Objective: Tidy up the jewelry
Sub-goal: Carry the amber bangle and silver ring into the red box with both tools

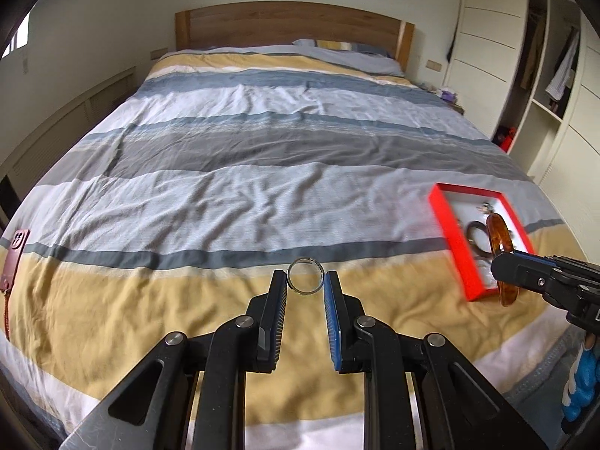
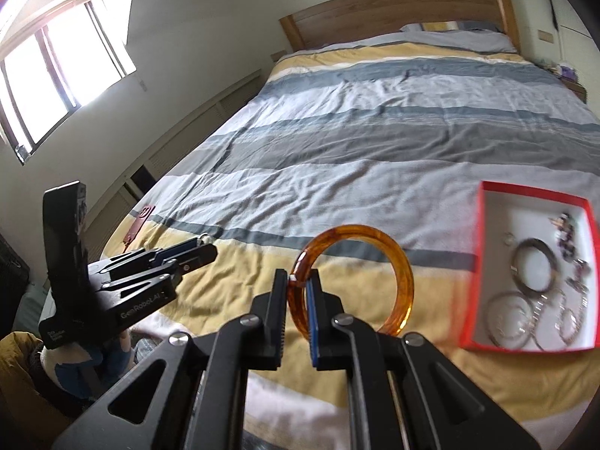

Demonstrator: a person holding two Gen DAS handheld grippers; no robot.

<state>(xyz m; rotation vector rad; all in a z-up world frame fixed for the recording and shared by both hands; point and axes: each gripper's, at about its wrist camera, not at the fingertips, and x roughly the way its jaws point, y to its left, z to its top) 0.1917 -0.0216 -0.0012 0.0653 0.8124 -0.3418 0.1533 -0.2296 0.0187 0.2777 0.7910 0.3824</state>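
My left gripper [image 1: 305,279] is shut on a small clear ring [image 1: 305,276], held upright between its tips above the striped bedspread. My right gripper [image 2: 298,279] is shut on the rim of an amber bangle [image 2: 403,281], which stands on edge over the yellow stripe. In the left wrist view the right gripper [image 1: 504,262] shows at the right edge with the amber bangle [image 1: 498,230] in front of a red tray [image 1: 438,202]. The red tray [image 2: 472,262] lies on the bed to the right and holds several bracelets and chains. The left gripper [image 2: 208,249] shows at the left of the right wrist view.
A dark red phone case [image 1: 15,258] lies near the bed's left edge. The wooden headboard [image 1: 292,22] and a pillow stand at the far end. An open wardrobe [image 1: 543,75] is on the right, a window [image 2: 56,75] on the left. A blue-gloved hand [image 1: 581,386] holds the right gripper.
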